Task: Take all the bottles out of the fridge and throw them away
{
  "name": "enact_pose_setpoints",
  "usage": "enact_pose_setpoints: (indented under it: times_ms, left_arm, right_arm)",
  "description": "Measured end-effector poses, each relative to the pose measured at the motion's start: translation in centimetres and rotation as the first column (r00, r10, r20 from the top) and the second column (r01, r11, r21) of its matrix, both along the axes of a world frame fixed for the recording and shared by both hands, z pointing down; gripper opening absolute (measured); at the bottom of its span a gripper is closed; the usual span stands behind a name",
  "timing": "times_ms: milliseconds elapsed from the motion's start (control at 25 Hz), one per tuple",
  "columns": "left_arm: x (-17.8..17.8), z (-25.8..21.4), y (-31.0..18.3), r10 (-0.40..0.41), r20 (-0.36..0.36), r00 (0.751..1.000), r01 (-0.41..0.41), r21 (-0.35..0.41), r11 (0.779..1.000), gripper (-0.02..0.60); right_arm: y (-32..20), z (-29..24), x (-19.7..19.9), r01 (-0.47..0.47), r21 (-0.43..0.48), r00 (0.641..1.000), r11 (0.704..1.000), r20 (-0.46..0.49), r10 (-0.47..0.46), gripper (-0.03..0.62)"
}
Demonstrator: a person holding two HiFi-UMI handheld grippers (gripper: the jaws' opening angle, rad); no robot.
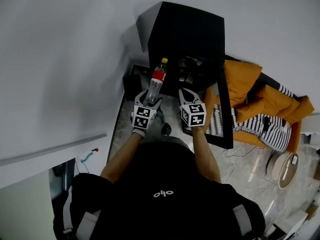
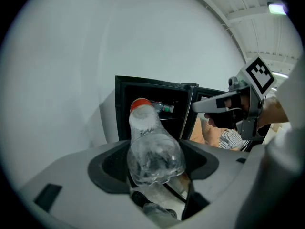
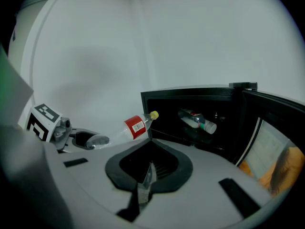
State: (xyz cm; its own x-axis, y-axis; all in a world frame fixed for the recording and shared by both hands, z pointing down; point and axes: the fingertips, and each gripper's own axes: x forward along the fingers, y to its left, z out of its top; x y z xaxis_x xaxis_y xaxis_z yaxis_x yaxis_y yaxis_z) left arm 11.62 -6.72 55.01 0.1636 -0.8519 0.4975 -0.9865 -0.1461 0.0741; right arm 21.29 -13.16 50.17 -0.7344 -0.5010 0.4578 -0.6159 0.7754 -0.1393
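Evidently the left gripper [image 1: 149, 99] is clamping a bottle [image 1: 156, 82] by its base for binning, while the right gripper [image 3: 145, 174] (jaws together, empty) is facing the fridge [image 1: 186, 31].

Reaches left forearm [image 1: 121, 160] and right forearm [image 1: 206, 156] forward, side by side. Clamps the left gripper [image 1: 149, 100] on the base of a clear plastic bottle [image 1: 156, 81], neck pointing away. Holds the right gripper [image 1: 186, 92] close alongside, tilted downward, jaws pressed together, empty.
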Motion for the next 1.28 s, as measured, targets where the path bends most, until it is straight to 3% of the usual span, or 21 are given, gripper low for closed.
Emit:
enact_pose_setpoints:
  times_ms: [280, 640, 1040, 1280]
  left_arm:
    - [-3.3, 0.2, 3.5, -0.078, 0.006, 0.997, 0.078, -0.012, 0.997, 0.319]
    - [-11.1, -1.4, 5.8, -0.185, 0.009, 0.983, 0.184, 0.010, 0.983, 0.319]
    - [-19.9, -2.7, 6.6, -0.171, -0.011, 0.985, 0.171, 0.027, 0.985, 0.319]
    - [-22.6, -1.7, 6.1, -0.147, -0.031, 0.989, 0.147, 0.024, 0.989, 0.319]
  right_arm:
    - [1.8, 0.3, -3.8, 0.086, -0.009, 0.996, 0.996, -0.003, -0.086, 0.002]
    - [2.6, -0.4, -11.4, 0.173, -0.017, 0.985, 0.985, 0.023, -0.172, 0.002]
    - [3.9, -0.5, -19.9, 0.165, -0.004, 0.986, 0.986, -0.006, -0.165, 0.002]
    - [4.3, 0.2, -21.3, 0.146, -0.006, 0.988, 0.989, -0.042, -0.146, 0.002]
